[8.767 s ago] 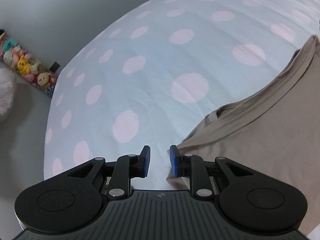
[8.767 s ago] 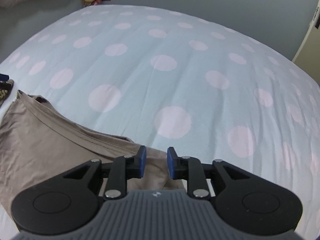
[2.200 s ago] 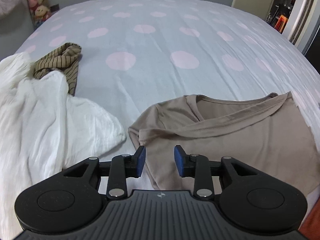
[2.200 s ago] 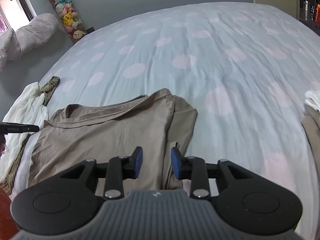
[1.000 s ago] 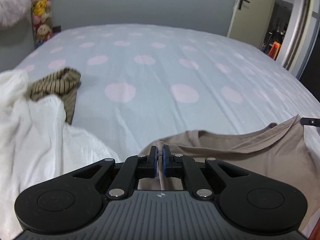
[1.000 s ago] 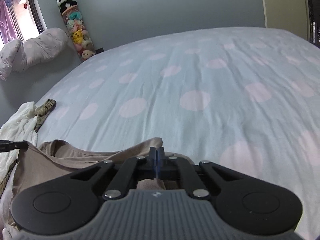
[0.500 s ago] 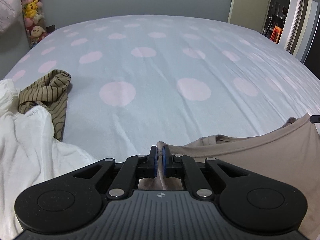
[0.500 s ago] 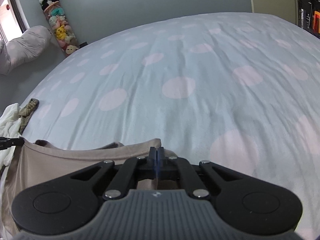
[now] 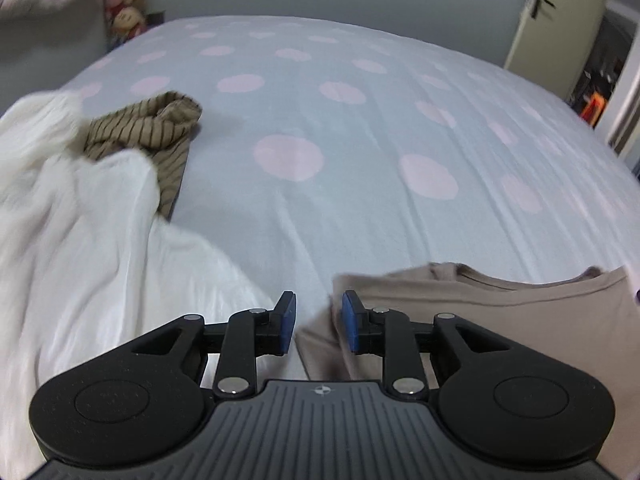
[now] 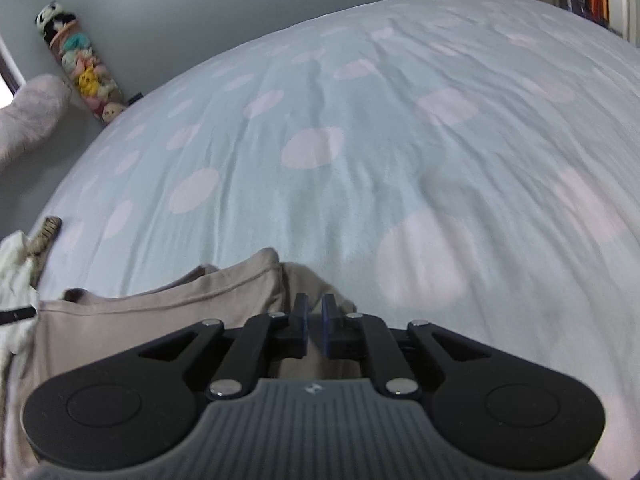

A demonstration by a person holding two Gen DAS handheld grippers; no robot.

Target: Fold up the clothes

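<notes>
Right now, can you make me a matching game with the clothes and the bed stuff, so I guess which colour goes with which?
Things:
1. T-shirt lying by the left gripper
2. Crumpled top
3. Big rumpled garment
4. Bedsheet

Looks:
A. white
B. pale blue with pink dots
C. plain beige
D. tan with dark stripes

Pairs: 1-C, 2-D, 3-A, 4-B
</notes>
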